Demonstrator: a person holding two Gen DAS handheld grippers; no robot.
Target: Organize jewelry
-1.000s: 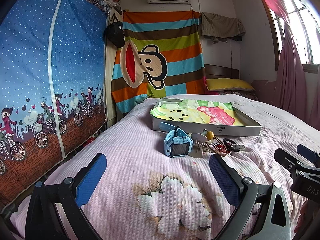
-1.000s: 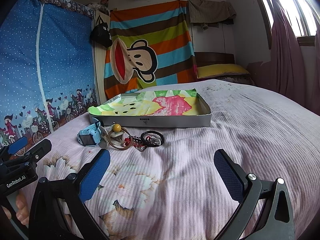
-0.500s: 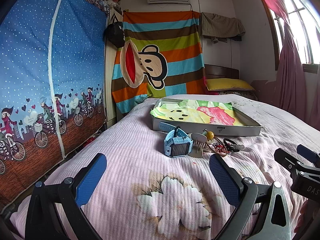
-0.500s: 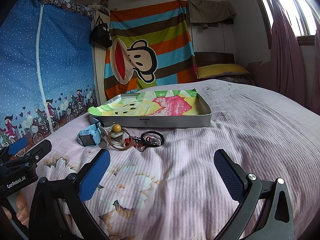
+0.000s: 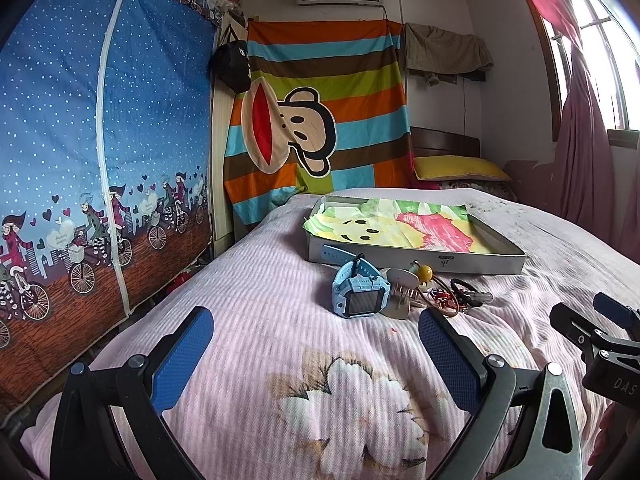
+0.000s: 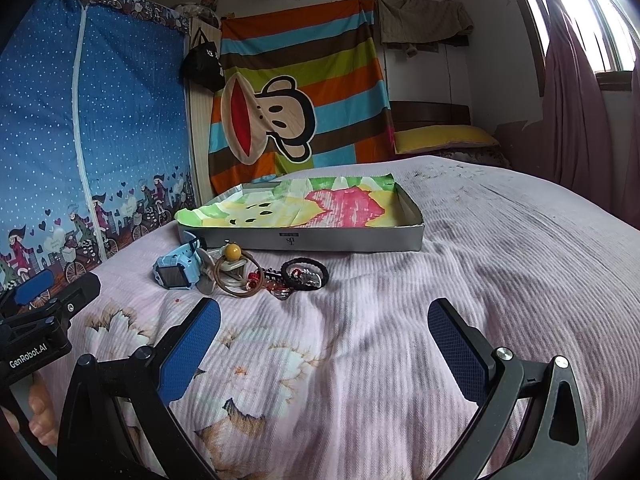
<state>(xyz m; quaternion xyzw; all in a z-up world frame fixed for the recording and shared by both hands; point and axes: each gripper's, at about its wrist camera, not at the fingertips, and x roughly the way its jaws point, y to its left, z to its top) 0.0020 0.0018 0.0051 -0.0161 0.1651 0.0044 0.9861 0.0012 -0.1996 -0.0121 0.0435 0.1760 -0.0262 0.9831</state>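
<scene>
The jewelry pile (image 6: 260, 276) lies on my pink bedspread (image 6: 480, 280), just in front of the grey tray (image 6: 400, 236). My right view separates a black bracelet (image 6: 305, 269) that my left view crowds behind the blue watch (image 5: 360, 292). My left claw (image 5: 316, 336) and right claw (image 6: 324, 328) both gape wide, empty.

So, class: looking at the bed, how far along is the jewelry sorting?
Nothing looks done: the paper-lined tray holds no jewelry. Nothing is in hand: the left hand-held gripper and right hand-held gripper are open. Left: the blue watch, bead ring and black band lie piled before the tray.
</scene>
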